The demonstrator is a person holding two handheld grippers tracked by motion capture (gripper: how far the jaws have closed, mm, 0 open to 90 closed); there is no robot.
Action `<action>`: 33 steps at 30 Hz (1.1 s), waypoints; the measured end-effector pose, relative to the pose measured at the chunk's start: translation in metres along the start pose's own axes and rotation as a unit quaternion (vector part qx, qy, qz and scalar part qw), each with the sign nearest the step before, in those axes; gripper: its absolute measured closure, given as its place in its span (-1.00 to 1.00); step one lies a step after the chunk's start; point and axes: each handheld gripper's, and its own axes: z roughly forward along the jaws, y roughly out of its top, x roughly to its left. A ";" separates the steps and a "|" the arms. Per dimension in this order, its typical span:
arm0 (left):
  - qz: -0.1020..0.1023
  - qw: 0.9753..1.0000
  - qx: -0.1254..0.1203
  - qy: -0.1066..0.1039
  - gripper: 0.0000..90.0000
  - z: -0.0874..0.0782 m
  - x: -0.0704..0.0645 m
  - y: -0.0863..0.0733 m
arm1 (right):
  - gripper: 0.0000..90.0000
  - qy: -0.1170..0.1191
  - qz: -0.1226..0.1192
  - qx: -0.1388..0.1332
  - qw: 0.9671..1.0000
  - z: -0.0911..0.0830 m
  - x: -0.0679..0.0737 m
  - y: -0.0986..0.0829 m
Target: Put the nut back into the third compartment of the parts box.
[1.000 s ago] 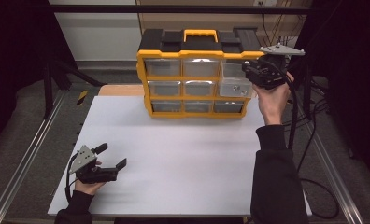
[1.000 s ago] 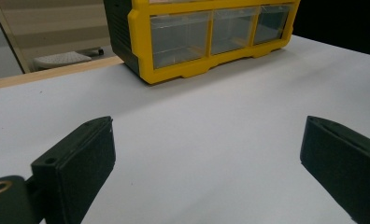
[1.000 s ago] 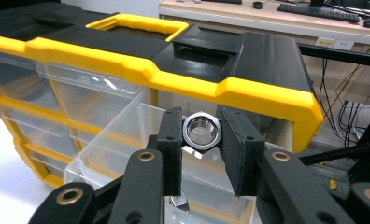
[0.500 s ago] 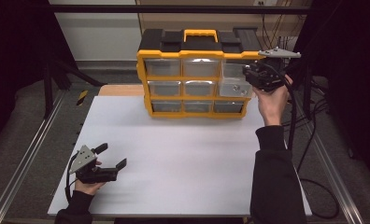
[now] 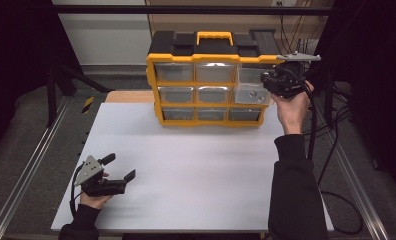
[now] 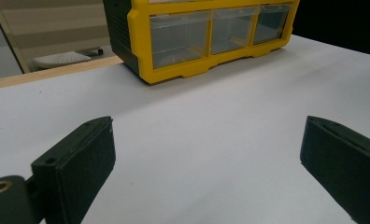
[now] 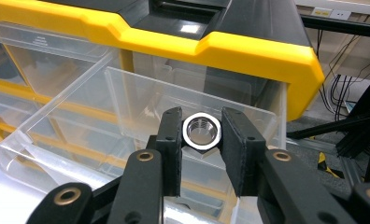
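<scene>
- Nut (image 7: 201,130): metal, hexagonal, threaded bore facing the camera, clamped between the two black jaws of the right gripper (image 7: 201,140), a jaw on each side touching it.
- Held above a clear drawer (image 7: 80,135) pulled out of the organizer (image 5: 211,80); in the right gripper view, drawer's front wall below and left of the jaws, its rear wall just behind the nut.
- In the high view, right gripper (image 5: 278,82) raised at the organizer's right end, level with the top and middle rows, with the pulled-out drawer (image 5: 249,92) just to its left; grey plate on top, hand (image 5: 292,107) under it, dark sleeve running down to the bottom edge.
- Organizer: yellow frame, black top with a yellow handle (image 5: 214,37), three rows of three clear drawers; stands at the far side of the white table (image 5: 196,165), slightly right of middle.
- Left gripper (image 5: 117,169): low at the near left corner of the table, well apart from the organizer, held in the left hand (image 5: 93,197); jaws spread wide with nothing between them.
- In the left gripper view, left gripper (image 6: 206,158) close above bare white table (image 6: 211,116), bottom row of the organizer (image 6: 206,32) ahead beyond the jaws.
- Dark cables (image 5: 331,150) hanging beside the table's right edge; metal rail (image 5: 26,170) along the left edge.
</scene>
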 end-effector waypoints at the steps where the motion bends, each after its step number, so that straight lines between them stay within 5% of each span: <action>1: 0.000 1.000 0.000 0.000 -0.93 0.000 0.000 0.000 | 0.51 -0.001 0.000 -0.002 1.000 -0.001 0.000 0.000; 10: -0.001 1.000 0.000 0.000 -0.93 0.000 0.000 0.000 | 0.02 0.023 -0.011 -0.051 0.998 -0.023 0.003 0.003; 17: -0.001 1.000 -0.001 0.001 -0.93 0.000 0.000 0.000 | -0.66 0.057 -0.021 -0.091 0.994 -0.046 0.020 -0.008; 24: 0.000 1.000 -0.002 0.002 -0.93 0.000 -0.001 0.000 | -0.93 0.082 -0.027 -0.118 0.989 -0.061 0.037 -0.037; 33: 0.001 1.000 -0.003 0.002 -0.93 0.000 -0.001 0.000 | -0.99 0.106 -0.009 -0.126 0.986 -0.065 0.046 -0.095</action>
